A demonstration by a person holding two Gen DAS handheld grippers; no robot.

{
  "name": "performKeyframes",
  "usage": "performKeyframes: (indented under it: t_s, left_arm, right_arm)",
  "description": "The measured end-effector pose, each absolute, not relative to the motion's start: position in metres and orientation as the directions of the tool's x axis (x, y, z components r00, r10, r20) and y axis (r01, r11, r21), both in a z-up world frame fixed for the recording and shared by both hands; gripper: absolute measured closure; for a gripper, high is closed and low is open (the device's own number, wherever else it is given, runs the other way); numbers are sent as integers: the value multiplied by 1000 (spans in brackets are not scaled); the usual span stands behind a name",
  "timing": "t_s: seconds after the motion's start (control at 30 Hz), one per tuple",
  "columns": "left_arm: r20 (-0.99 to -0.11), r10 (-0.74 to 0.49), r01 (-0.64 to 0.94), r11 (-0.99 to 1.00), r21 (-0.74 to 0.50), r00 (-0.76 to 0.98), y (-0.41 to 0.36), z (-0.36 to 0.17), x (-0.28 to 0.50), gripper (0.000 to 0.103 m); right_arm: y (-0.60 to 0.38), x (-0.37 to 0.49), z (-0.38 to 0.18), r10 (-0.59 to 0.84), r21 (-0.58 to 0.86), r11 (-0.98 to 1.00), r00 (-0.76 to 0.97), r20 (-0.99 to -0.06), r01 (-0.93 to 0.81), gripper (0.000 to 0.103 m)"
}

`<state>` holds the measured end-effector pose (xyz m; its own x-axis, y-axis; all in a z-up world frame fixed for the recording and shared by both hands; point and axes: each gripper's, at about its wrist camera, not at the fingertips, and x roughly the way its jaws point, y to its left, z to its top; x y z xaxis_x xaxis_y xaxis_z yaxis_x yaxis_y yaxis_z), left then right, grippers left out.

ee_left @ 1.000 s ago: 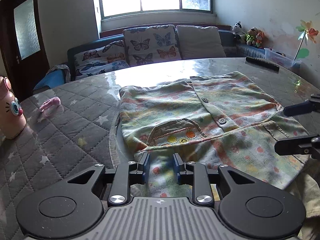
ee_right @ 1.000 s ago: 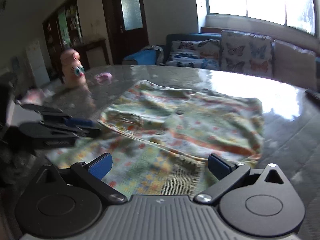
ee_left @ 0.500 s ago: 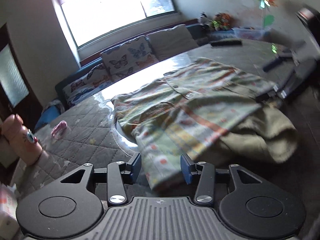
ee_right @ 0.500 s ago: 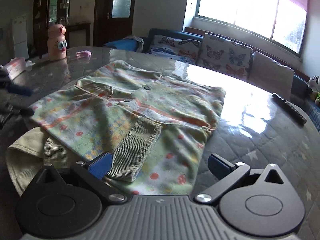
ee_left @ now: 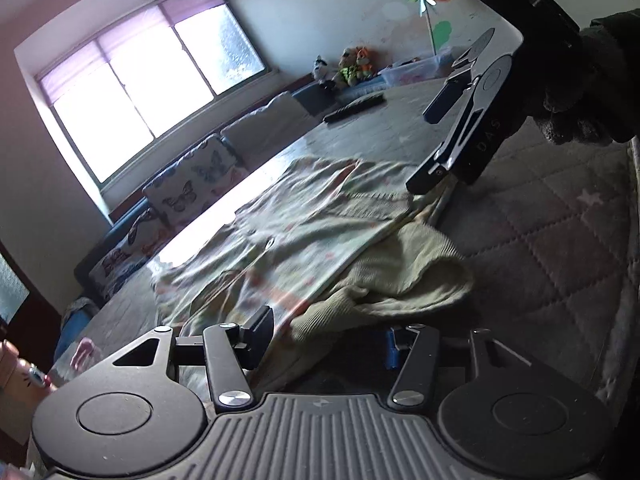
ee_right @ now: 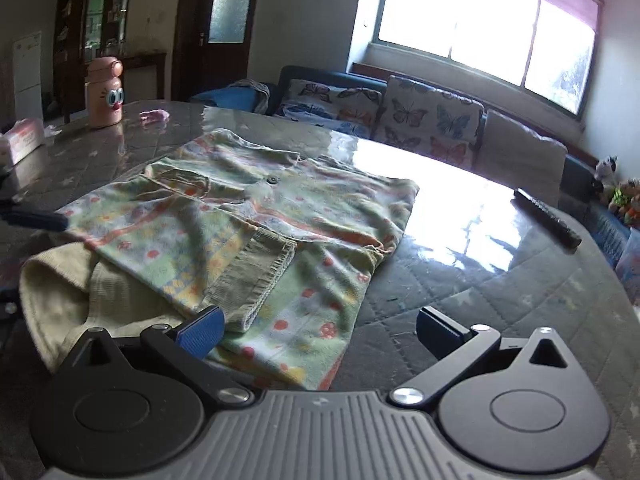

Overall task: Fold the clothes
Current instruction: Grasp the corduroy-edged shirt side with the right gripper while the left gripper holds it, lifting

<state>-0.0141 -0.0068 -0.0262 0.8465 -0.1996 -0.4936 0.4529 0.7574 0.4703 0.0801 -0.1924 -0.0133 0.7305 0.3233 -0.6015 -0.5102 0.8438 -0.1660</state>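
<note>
Your left gripper (ee_left: 330, 338) tilted, rolled, jaws just opening, shirt hem between, unpinched, your right gripper (ee_right: 320, 330) at two o'clock, spread wide, empty, patterned shirt (ee_right: 256, 220) on glossy quilted table (ee_right: 480, 280), sofa (ee_right: 400, 116) and window (ee_right: 480, 20) at twelve.

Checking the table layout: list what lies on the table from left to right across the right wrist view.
Tissue pack → pink bottle with cartoon eyes → small pink item → patterned shirt → dark remote control.
</note>
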Motion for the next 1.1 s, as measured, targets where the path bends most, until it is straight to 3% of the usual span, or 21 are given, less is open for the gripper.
performKeyframes:
  t_s: [0.03, 0.2, 0.47, 0.67, 0.73, 0.77, 0.83, 0.9, 0.97, 1.1]
  left_arm:
    - [-487, -212, 458, 754, 470, 848, -8, -26, -14, 48]
    - [-470, -255, 473, 767, 434, 845, -9, -19, -3, 78]
    - [-467, -264, 429, 854, 293, 844, 3, 8, 36, 88]
    - [-468, -272, 425, 868, 259, 841, 8, 15, 50, 88]
    - [-471, -273, 426, 868, 255, 839, 10, 14, 49, 86]
    - [-471, -273, 426, 868, 254, 839, 12, 14, 48, 84]
    - [-468, -267, 421, 869, 260, 842, 16, 13, 42, 83]
    - [-467, -263, 417, 870, 264, 844, 22, 14, 35, 61]
    - [-463, -246, 404, 870, 281, 852, 28, 12, 26, 50]
    - [-478, -196, 381, 865, 327, 856, 40, 3, 15, 48]
  right_arm:
    - [-193, 77, -13, 327, -175, 837, 729, -601, -519, 0]
    - [-187, 58, -12, 365, -205, 784, 702, -612, -586, 0]
    - [-145, 40, -20, 453, -288, 639, 652, -608, -713, 1]
    - [-118, 62, -24, 491, -241, 620, 608, -624, -747, 27]
    - [-116, 73, -22, 489, -204, 640, 597, -635, -741, 57]
    - [-116, 77, -20, 492, -188, 647, 593, -638, -739, 62]
    - [-117, 83, -17, 501, -155, 659, 583, -640, -736, 69]
    - [-119, 88, -13, 509, -127, 670, 577, -639, -731, 74]
    - [-122, 90, -7, 516, -115, 680, 584, -627, -724, 78]
    - [-127, 96, -1, 531, -85, 697, 592, -606, -712, 80]
